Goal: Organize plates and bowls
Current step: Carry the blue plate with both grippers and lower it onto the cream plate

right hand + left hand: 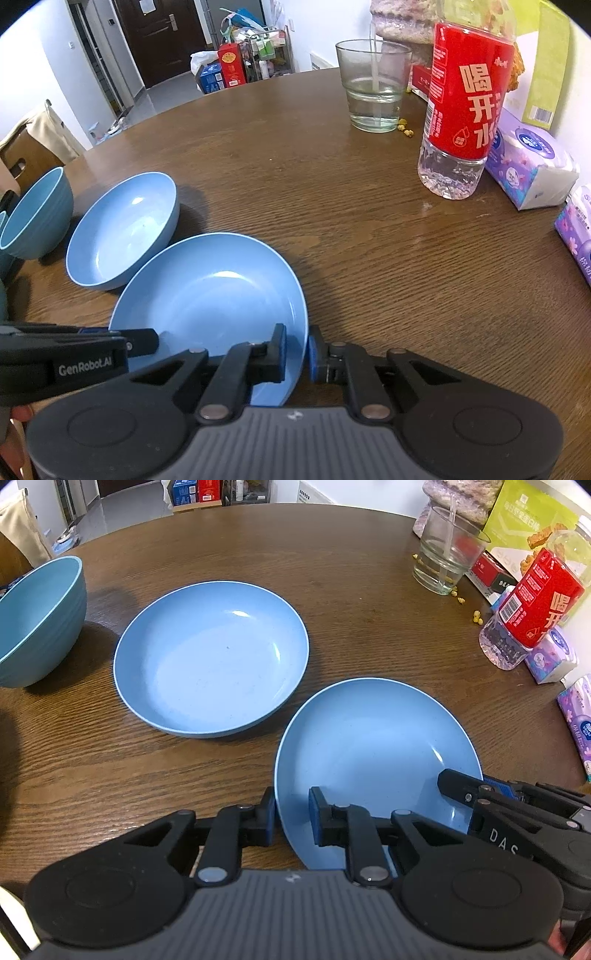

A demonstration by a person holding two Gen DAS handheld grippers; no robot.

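Both claws pinch the same shallow blue plate (373, 746) by its near rim, the left claw (291, 819) on its left edge and the right claw (297, 352) on its right edge, one finger inside and one outside in each case. The plate sits at the near edge of the wooden table (332, 572), apparently tipped up toward the claws. The second blue plate (210, 657) lies up and to the left, nearer the left claw, with the deep teal bowl (37, 620) further left, so stacking likely means carrying it leftward.
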